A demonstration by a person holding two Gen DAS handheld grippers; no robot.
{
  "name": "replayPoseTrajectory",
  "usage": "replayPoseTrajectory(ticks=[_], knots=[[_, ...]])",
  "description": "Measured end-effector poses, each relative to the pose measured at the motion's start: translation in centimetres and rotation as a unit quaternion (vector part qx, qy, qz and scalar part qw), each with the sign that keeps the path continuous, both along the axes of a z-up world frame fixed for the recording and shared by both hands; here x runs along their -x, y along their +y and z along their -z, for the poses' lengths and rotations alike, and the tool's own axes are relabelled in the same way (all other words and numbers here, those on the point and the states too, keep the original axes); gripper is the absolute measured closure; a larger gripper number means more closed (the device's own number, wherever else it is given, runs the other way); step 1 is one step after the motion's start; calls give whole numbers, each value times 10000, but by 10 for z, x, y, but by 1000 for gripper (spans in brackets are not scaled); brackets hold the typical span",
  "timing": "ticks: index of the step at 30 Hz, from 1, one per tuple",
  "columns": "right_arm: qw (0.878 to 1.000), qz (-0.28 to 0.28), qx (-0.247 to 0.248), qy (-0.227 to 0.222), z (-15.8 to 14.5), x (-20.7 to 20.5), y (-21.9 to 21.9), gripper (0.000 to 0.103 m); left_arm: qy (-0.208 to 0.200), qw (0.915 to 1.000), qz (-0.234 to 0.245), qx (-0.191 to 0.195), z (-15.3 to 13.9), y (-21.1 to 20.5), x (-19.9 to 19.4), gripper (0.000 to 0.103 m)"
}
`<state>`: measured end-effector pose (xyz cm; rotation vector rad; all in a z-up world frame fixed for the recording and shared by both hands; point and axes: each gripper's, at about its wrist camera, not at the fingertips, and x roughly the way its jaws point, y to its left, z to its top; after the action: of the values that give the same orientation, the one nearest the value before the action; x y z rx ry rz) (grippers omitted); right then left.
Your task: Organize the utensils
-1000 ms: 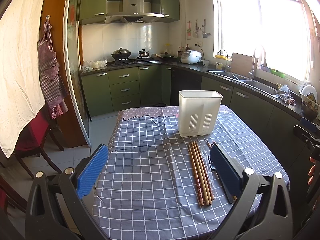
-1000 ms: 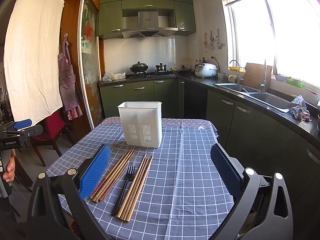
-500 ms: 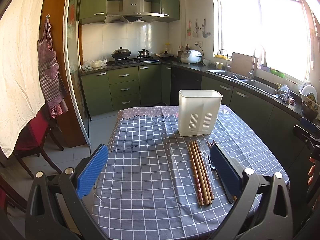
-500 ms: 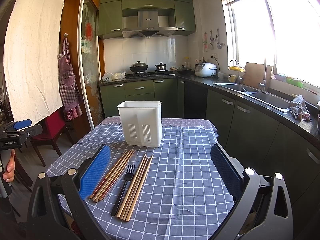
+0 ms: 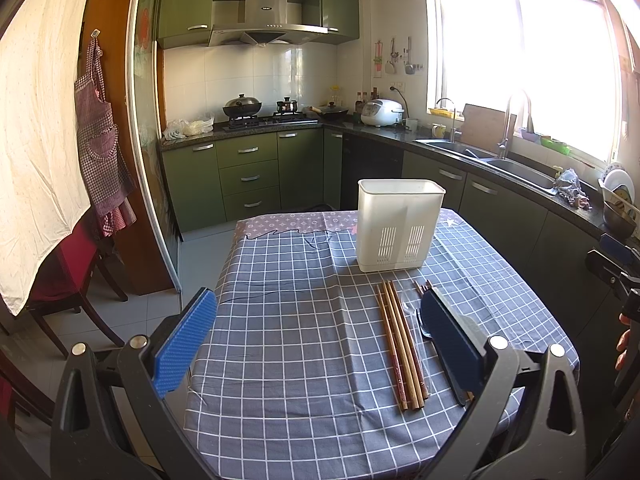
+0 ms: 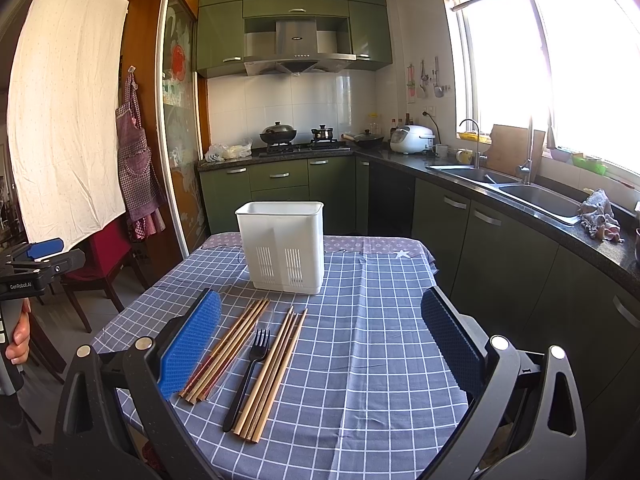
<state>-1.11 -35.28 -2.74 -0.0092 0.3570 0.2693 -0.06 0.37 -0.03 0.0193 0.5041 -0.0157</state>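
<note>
A wok, rice cooker and apron surround the checked tablecloth.

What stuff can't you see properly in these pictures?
- Inside of the white holder: both views look at its front wall, so what it holds cannot be told.
- Black fork: in the left wrist view the left gripper's right finger covers most of it.
- Light chopsticks: almost wholly hidden there too.
- Tools hanging on the wall: too small.

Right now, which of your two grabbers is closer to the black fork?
Right, I'd judge. The black fork lies between the open right gripper fingers, near its left pad. The open left gripper sits leftward, fork beside its right pad.
</note>
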Motion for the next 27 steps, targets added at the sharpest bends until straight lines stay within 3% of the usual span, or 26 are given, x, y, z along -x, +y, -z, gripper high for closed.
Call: replayPoseTrajectory(ticks=[20, 27], knots=[[10000, -40, -2, 61, 6, -6, -1, 4, 31, 10000, 9, -9, 3, -1, -1, 6], [9989, 65, 206, 412, 12, -37, -8, 4, 494, 9987, 83, -44, 21, -7, -32, 6]])
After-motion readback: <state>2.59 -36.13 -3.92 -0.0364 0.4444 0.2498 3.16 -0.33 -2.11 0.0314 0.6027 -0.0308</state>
